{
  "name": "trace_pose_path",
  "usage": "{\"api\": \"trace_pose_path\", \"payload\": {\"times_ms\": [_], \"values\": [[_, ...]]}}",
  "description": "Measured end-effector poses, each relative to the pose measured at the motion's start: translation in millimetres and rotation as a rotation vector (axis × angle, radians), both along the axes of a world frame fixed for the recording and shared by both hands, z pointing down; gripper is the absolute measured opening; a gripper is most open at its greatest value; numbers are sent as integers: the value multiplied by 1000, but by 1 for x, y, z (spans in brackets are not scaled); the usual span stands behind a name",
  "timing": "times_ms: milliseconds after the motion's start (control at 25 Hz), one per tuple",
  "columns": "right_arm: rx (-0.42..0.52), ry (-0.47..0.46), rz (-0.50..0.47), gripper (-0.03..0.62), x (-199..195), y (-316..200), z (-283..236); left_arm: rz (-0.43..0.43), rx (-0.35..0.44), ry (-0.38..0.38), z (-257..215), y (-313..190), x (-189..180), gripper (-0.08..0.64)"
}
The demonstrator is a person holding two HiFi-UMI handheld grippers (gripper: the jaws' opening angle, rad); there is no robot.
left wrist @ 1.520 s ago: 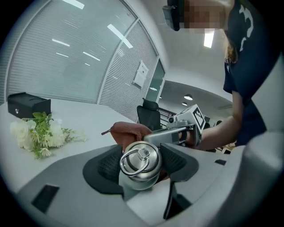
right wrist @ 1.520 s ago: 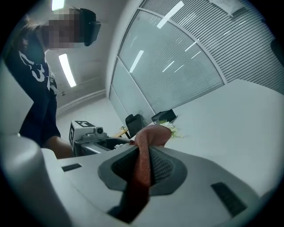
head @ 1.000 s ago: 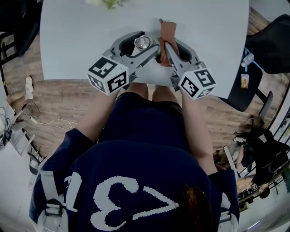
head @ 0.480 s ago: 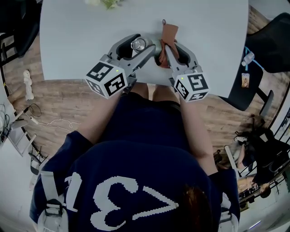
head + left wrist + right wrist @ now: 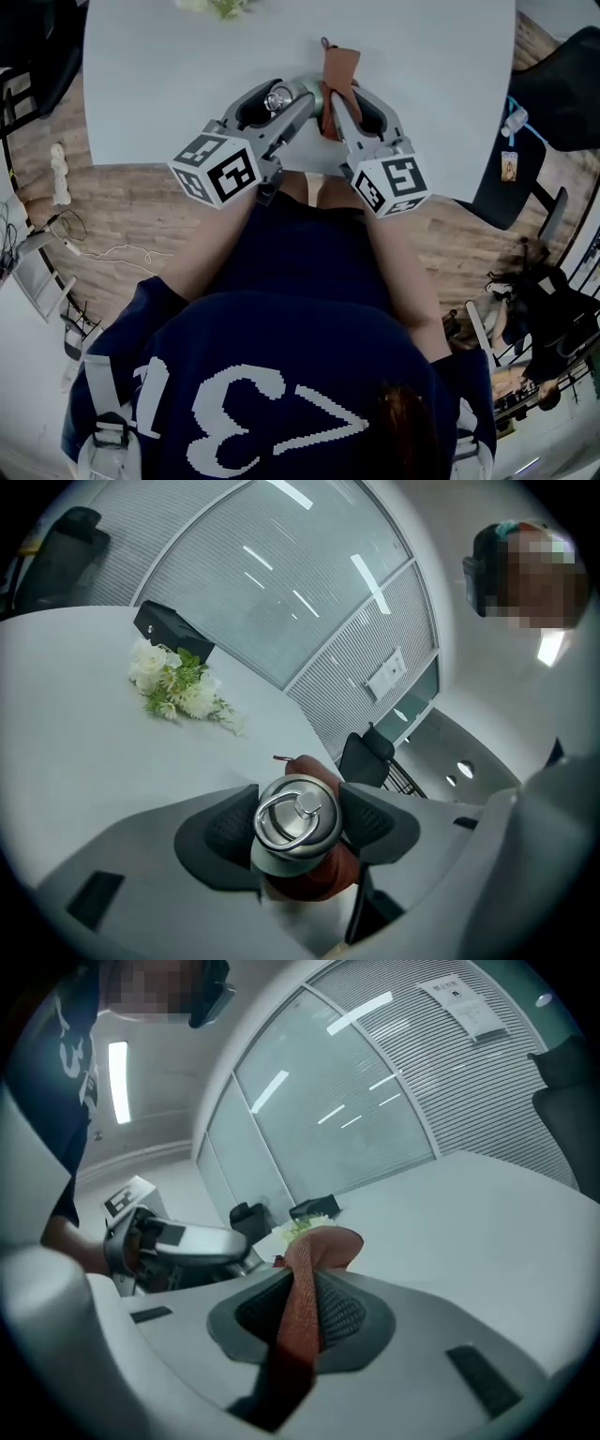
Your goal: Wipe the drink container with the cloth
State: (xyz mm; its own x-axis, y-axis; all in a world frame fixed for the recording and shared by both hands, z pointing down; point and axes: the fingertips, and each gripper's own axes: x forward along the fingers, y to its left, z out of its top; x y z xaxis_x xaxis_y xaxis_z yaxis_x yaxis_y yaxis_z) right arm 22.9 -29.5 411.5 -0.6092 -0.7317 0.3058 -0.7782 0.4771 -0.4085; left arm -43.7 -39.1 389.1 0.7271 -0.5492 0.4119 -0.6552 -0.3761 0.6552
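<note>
The wipe looks under way, not finished. The left tool is clamped on the steel flask below its ring-topped lid. The right tool pinches a rust-brown cloth that lies against the flask's right side. How much of the body has been covered cannot be judged. Only the left gripper view shows cloth wrapped under the flask and a white bouquet well beyond it. Only the right gripper view shows narrow jaws biting the cloth's fold. The head view sets the flask over the bench.
</note>
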Motion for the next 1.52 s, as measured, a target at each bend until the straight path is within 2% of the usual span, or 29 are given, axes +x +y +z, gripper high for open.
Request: {"api": "trace_pose_path", "payload": {"times_ms": [120, 240, 360, 480, 560, 640, 760, 880, 1000, 1080, 1280, 1440, 1520], "values": [[65, -64, -50, 71, -20, -2, -28, -49, -10, 15, -1, -6, -2, 272], [94, -21, -64, 72, -23, -1, -29, -34, 6, 12, -2, -5, -1, 272], [90, 12, -46, 72, -12, -1, -23, 105, 89, -59, -5, 1, 9, 272], [86, 26, -45, 72, -8, 0, -19, 294, 294, -243, -9, 8, 19, 272], [77, 30, -57, 72, -7, 0, -16, 404, 405, -316, -9, 12, 24, 272], [70, 30, -67, 72, -6, 2, -14, 492, 452, -312, -10, 16, 28, 272], [65, 36, -59, 72, -2, 4, -11, 559, 428, -245, -11, 17, 32, 270], [20, 78, -31, 71, 6, 3, 6, 504, 358, -190, -10, 12, 30, 267], [-42, 163, -24, 72, 9, 4, 33, 376, 278, -113, -9, 4, 21, 265], [-54, 183, -16, 72, 10, 3, 40, 303, 242, -87, -9, -1, 15, 265], [-19, 72, 13, 72, 0, -8, 12, 169, 156, -39, -7, -11, 4, 265], [76, -39, -22, 72, -24, -18, -28, 97, 114, -8, -6, -16, -4, 265], [102, -49, -40, 72, -32, -20, -36, 66, 99, 7, -5, -17, -8, 265]]}}
